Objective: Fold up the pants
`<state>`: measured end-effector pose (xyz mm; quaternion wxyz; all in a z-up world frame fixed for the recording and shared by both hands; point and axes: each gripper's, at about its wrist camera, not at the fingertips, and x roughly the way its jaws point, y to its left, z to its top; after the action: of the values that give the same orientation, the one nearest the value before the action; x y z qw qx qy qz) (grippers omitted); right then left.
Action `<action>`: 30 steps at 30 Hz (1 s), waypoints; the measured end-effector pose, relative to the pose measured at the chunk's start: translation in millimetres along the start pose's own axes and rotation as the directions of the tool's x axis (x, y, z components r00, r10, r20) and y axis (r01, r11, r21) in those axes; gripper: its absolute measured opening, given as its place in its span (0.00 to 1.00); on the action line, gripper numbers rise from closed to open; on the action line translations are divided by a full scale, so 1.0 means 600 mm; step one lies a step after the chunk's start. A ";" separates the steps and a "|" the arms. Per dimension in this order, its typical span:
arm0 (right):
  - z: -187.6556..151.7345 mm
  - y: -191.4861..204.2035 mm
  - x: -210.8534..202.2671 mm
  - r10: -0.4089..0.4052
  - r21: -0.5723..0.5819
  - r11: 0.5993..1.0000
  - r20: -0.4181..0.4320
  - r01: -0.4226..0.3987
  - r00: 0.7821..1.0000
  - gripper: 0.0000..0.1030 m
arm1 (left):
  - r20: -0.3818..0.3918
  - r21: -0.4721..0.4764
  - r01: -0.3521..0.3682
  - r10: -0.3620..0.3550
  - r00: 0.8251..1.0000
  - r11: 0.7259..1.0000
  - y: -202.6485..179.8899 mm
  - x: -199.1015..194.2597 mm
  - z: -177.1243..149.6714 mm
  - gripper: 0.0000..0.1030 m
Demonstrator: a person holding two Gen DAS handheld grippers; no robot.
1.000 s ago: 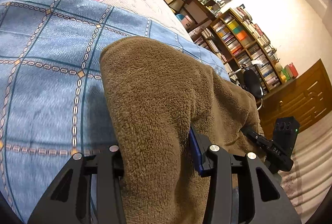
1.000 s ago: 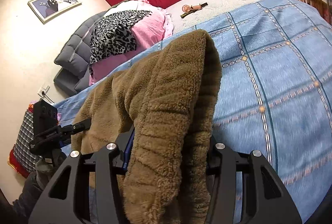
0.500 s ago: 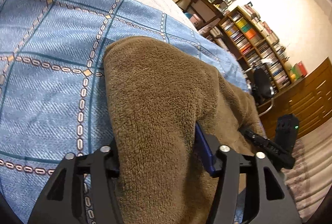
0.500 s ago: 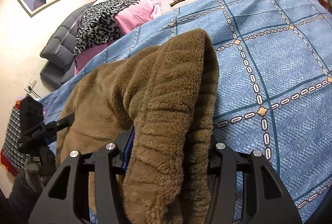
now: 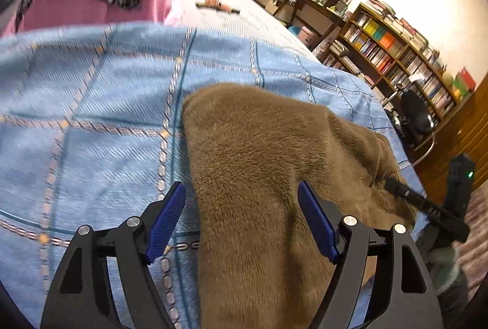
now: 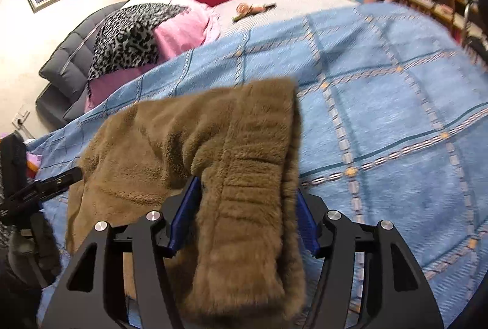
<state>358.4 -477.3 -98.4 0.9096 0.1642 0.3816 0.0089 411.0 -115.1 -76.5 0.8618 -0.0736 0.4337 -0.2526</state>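
Note:
Brown fleece pants (image 5: pixel 259 146) lie folded on the blue checked blanket (image 5: pixel 91 115). My left gripper (image 5: pixel 241 222) straddles one end of them; its jaws are opening, and the left pad (image 5: pixel 166 219) stands apart from the fabric. My right gripper (image 6: pixel 245 216) straddles the ribbed waistband end of the pants (image 6: pixel 250 176). Its jaws are opening too, with the blue pads (image 6: pixel 186 213) showing beside the fleece. Each wrist view shows the other gripper at the pants' far side: the right one (image 5: pixel 427 207) and the left one (image 6: pixel 39 185).
Pink bedding under a leopard-print cloth (image 6: pixel 131 33) is piled at the head of the bed. A small brush-like object (image 6: pixel 253 8) lies on the white sheet. Bookshelves (image 5: pixel 396 54) and a dark chair (image 5: pixel 418 115) stand beyond the bed's right edge.
Both grippers' jaws have spread apart, and the blue pads now show beside the fleece instead of pinching it. The pants have settled lower on the blanket.

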 end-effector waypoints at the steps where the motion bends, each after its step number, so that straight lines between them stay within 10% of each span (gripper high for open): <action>1: -0.001 -0.002 -0.011 -0.007 0.002 1.000 0.012 0.007 1.000 0.59 | 0.010 0.024 -0.012 0.012 1.000 1.000 -0.007 -0.009 -0.005 0.73; 14: -0.078 0.008 -0.019 -0.201 -0.105 0.975 -0.029 0.197 0.979 0.59 | 0.018 0.223 -0.158 0.158 0.987 0.962 -0.082 0.015 -0.094 0.78; 30: -0.089 0.019 -0.048 -0.212 -0.060 0.976 -0.009 0.211 0.977 0.67 | 0.044 0.224 -0.301 0.299 0.953 0.927 -0.100 0.005 -0.106 0.87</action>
<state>301.9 -455.2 -110.0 0.9069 0.0960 0.4034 -0.0754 340.3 -162.6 -97.1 0.8950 0.0919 0.4038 -0.1659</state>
